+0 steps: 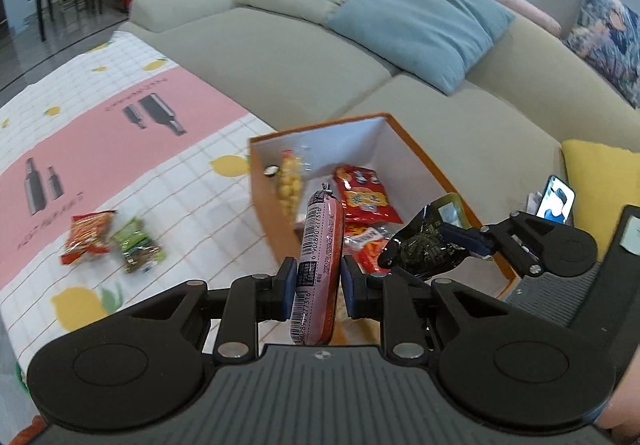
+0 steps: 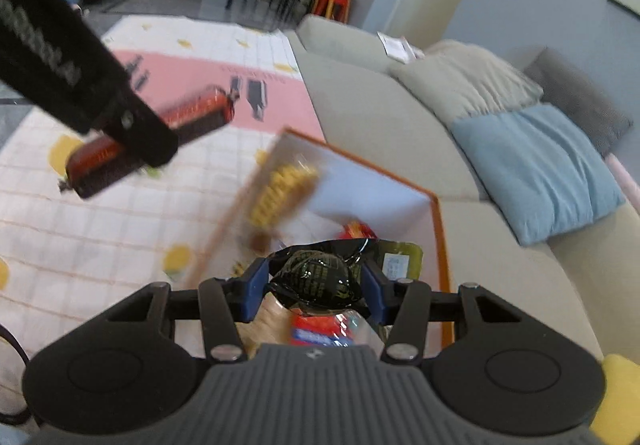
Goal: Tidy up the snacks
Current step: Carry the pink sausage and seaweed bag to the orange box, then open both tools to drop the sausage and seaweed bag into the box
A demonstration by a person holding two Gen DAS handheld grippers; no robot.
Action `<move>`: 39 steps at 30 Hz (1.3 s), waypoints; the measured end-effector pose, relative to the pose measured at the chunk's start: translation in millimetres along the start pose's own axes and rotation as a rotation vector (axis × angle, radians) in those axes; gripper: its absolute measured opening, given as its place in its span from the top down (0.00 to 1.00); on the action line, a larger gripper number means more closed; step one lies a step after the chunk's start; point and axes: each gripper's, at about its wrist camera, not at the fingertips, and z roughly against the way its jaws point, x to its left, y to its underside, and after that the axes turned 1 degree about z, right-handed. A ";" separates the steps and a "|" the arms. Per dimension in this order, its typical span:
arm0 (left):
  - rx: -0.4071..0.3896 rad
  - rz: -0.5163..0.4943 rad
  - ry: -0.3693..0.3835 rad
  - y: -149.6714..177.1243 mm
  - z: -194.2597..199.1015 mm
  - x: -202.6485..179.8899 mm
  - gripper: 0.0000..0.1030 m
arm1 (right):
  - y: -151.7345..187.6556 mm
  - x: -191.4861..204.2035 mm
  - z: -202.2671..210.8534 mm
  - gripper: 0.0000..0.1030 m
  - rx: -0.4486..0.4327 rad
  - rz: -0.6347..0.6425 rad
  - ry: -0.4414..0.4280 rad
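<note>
Above the orange-rimmed box (image 1: pixel 404 149) on the checked mat (image 1: pixel 168 181), both tongs carry snacks. The left tongs (image 1: pixel 318 285) are clamped on a pink sausage stick (image 1: pixel 320 257), which stands roughly upright between the blue pads, its barcode facing the camera and its crimped tip pointing toward the box. The right tongs (image 2: pixel 314 291) are closed on a black-and-green packet (image 2: pixel 316 277), crumpled between their pads; in the left wrist view that packet (image 1: pixel 424 245) hangs at the box's near right rim. Inside the box lie a clear bag of yellow pieces (image 1: pixel 290 181) against the left wall and a red snack bag (image 1: pixel 364 197) near the middle, with more red wrappers below it. On the mat, well apart from the box to its left, a red packet (image 1: pixel 88 237) and a green packet (image 1: pixel 138 245) lie just beside each other. Behind the box runs a beige sofa (image 1: pixel 280 57) with a blue cushion (image 1: pixel 420 21). The right wrist view is blurred.
</note>
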 end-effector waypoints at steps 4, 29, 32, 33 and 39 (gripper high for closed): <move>0.058 -0.052 0.009 -5.5 -22.1 -19.9 0.74 | 10.1 -13.8 -19.9 0.56 0.069 -0.018 -0.023; 0.261 -0.113 -0.001 -14.9 -104.1 -35.2 0.87 | 45.7 -42.0 -79.0 0.55 0.285 -0.124 -0.150; 0.269 -0.108 -0.007 -13.8 -104.9 -33.4 0.87 | 41.4 -49.1 -73.3 0.54 0.262 -0.169 -0.154; 0.273 -0.106 -0.006 -12.8 -104.5 -32.3 0.87 | 39.7 -50.7 -71.3 0.54 0.255 -0.183 -0.163; 0.253 -0.128 -0.021 -11.2 -94.6 -31.9 0.82 | 29.6 -42.7 -65.7 0.53 0.243 -0.184 -0.200</move>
